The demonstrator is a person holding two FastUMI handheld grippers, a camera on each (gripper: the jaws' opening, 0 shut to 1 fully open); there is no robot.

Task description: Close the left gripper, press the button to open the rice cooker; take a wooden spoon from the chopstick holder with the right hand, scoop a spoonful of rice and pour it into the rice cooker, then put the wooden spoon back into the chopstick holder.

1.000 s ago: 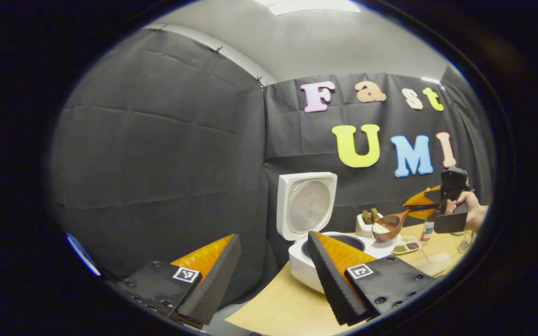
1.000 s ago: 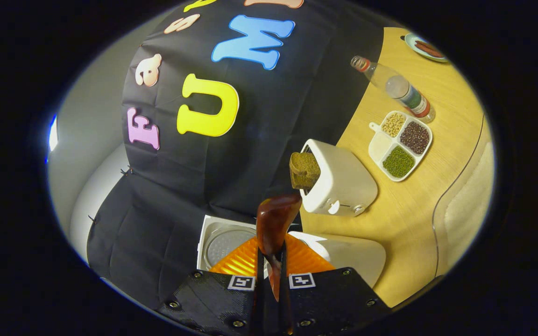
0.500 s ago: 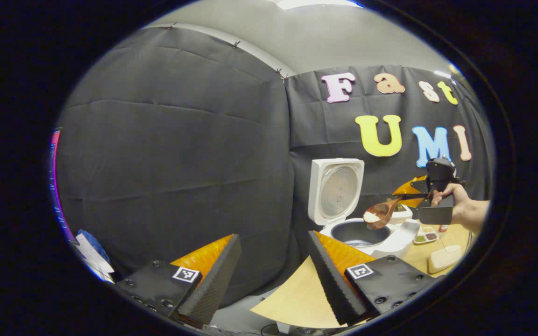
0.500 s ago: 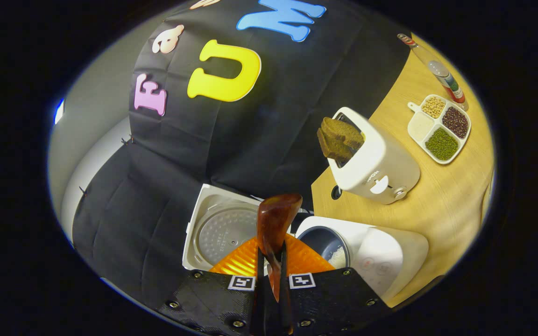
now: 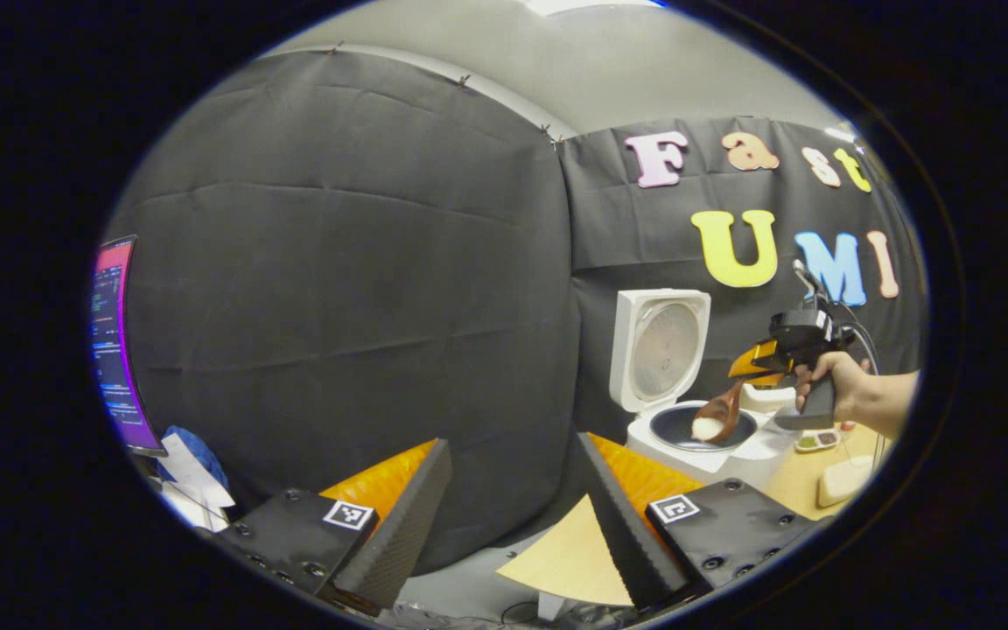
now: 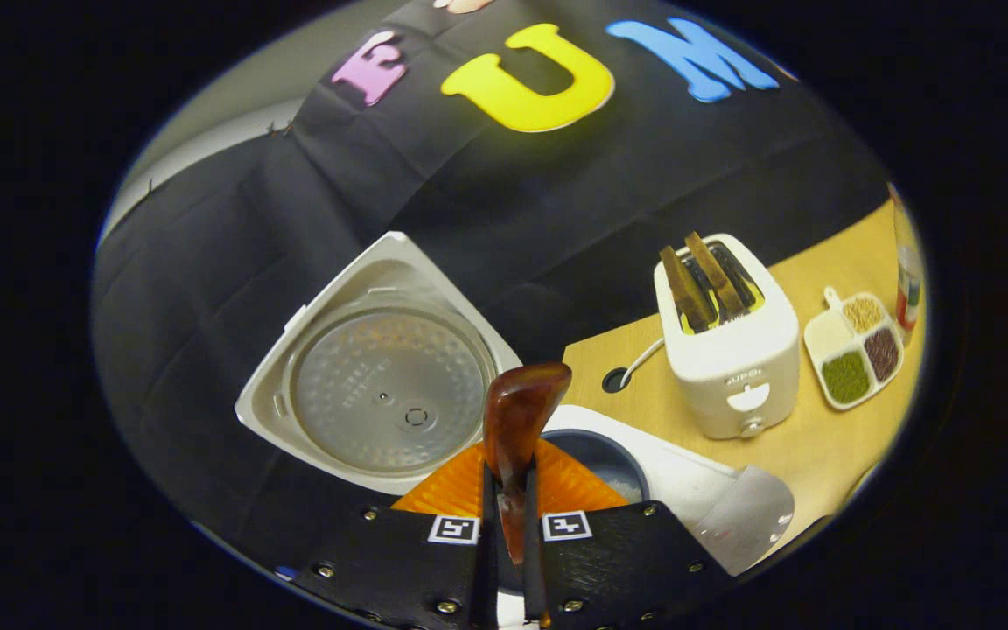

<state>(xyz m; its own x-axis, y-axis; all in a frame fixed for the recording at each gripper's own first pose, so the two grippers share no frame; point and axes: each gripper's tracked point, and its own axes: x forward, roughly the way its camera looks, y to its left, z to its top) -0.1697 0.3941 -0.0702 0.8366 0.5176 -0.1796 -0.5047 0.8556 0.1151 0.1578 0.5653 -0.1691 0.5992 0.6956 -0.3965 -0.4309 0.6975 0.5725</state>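
Observation:
The white rice cooker (image 5: pixel 696 437) stands open, its lid (image 5: pixel 660 348) upright behind the dark pot. A hand (image 5: pixel 836 389) holds my right gripper (image 5: pixel 762 372), which is shut on the handle of the wooden spoon (image 5: pixel 716 423). The spoon's bowl carries white rice and hangs tilted just over the pot. In the right gripper view, the spoon (image 6: pixel 514 416) sticks out from my shut right gripper (image 6: pixel 508 486), above the pot (image 6: pixel 602 459) and beside the lid (image 6: pixel 386 394). Some rice lies in the pot. My left gripper (image 5: pixel 513 442) is open and holds nothing, off the table's left corner.
A white toaster (image 6: pixel 727 346) with two bread slices stands right of the cooker. A divided tray of grains (image 6: pixel 854 354) and a bottle (image 6: pixel 908 280) lie further right on the wooden table (image 6: pixel 819 446). A lit monitor (image 5: pixel 115 341) stands far left, outside the booth.
The right gripper carried the spoon of rice from beside the toaster to over the cooker's pot and tipped it downward. The left gripper drew back to the left, away from the table.

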